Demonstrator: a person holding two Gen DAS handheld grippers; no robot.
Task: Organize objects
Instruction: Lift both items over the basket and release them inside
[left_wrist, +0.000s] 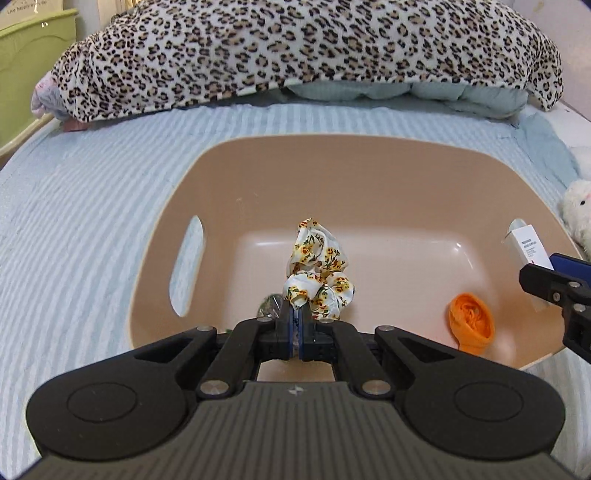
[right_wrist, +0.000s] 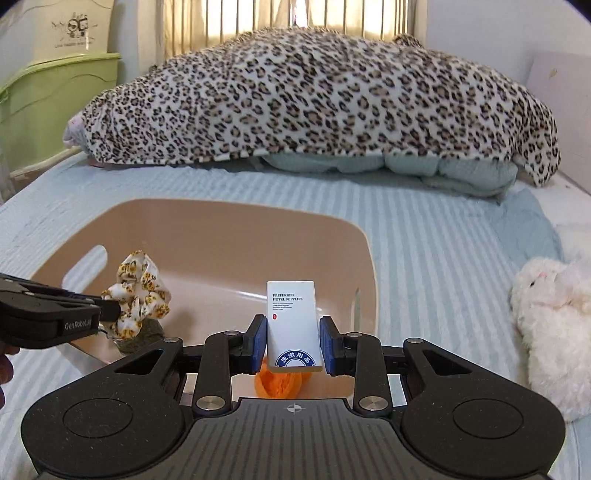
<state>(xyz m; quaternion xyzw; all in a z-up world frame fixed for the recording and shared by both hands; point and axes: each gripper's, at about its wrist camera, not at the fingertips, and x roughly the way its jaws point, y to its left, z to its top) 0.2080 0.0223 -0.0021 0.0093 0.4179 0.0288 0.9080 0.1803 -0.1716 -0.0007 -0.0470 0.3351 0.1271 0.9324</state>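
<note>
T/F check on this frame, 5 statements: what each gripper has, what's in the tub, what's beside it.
1. The left gripper is shut on the floral scrunchie. True.
2. The right gripper holds an orange item. False: it holds the white hotel-supplies box.
3. The orange item lies inside the beige tub. True.
4. The white plush toy sits in the tub. False: it lies on the bed beside it.
5. The scrunchie is plain blue. False: white with yellow flowers.

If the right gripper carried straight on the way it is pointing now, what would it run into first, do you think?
Probably the far wall of the tan basin. The right gripper, shut on the white hotel supplies box, points across the basin's open inside, with nothing visible between. Depth is uncertain; aimed slightly higher, it would clear the rim and meet the leopard-print blanket.
</note>
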